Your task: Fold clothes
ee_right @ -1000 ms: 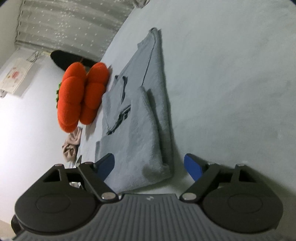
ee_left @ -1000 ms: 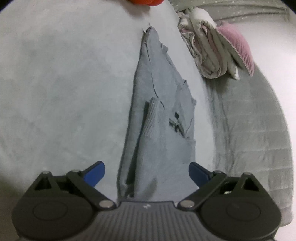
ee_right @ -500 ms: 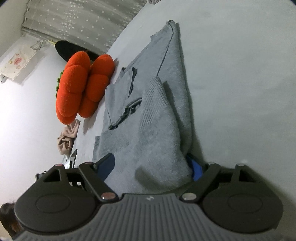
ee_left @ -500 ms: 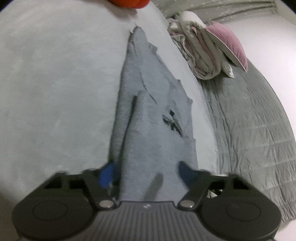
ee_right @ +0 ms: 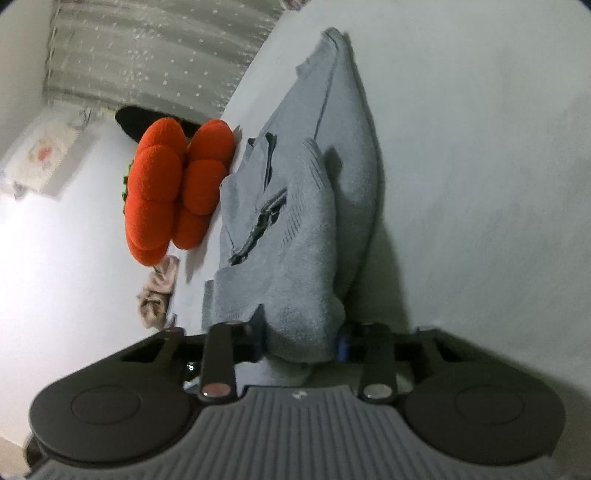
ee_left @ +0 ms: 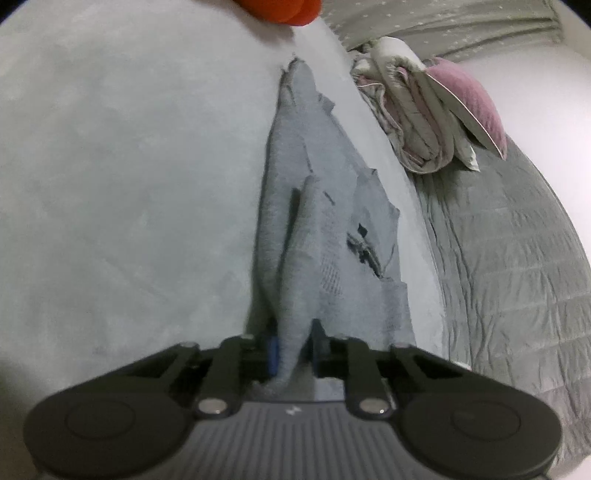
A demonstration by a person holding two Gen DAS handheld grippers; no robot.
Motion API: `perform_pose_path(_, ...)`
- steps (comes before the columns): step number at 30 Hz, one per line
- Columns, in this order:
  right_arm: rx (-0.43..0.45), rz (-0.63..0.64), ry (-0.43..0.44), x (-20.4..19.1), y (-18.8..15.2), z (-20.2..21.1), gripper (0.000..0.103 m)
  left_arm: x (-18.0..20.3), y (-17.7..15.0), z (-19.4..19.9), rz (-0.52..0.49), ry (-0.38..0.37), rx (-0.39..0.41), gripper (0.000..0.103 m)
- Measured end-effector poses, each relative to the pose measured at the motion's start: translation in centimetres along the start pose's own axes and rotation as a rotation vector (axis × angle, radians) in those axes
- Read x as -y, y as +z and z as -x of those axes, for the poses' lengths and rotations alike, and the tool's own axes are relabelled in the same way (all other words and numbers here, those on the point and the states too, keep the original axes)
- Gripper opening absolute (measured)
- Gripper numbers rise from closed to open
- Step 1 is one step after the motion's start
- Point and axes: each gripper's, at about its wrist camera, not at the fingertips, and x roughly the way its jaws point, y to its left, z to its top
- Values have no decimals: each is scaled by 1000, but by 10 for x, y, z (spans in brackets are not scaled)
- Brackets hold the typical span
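Here, in the left wrist view, the left gripper (ee_left: 293, 354) sits at six o'clock with its jaws closing on a bunched ridge of the grey sweater (ee_left: 325, 229); the cloth fills the narrow gap between the blue pads. The sweater runs from the jaws toward twelve o'clock across the pale bedsheet (ee_left: 129, 177), folded narrow. At two o'clock a rolled quilt (ee_left: 417, 122) and a pink pillow (ee_left: 469, 99) rest on a grey quilted blanket (ee_left: 517, 266). An orange plush cushion (ee_left: 280, 9) peeks in at twelve o'clock.

In the right wrist view, the right gripper (ee_right: 301, 341) is also closing, with a thick folded end of the sweater (ee_right: 295, 229) squeezed between its pads. The garment stretches toward one o'clock. The cushion (ee_right: 173, 195) lies at ten o'clock, touching or just beside the sweater; the blur makes this hard to settle. A crumpled beige cloth (ee_right: 157, 291) lies at nine o'clock, below the cushion.
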Motion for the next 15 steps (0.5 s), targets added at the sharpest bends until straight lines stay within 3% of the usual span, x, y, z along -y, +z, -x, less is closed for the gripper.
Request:
perform_pose_path(7, 42, -92, 99, 2, -8, 12, 28, -2, -7, 14, 56, -50, 28, 11)
perform_pose_path(15, 25, -64, 130, -5, -25, 42, 27, 4, -25, 47, 71, -64, 1, 11)
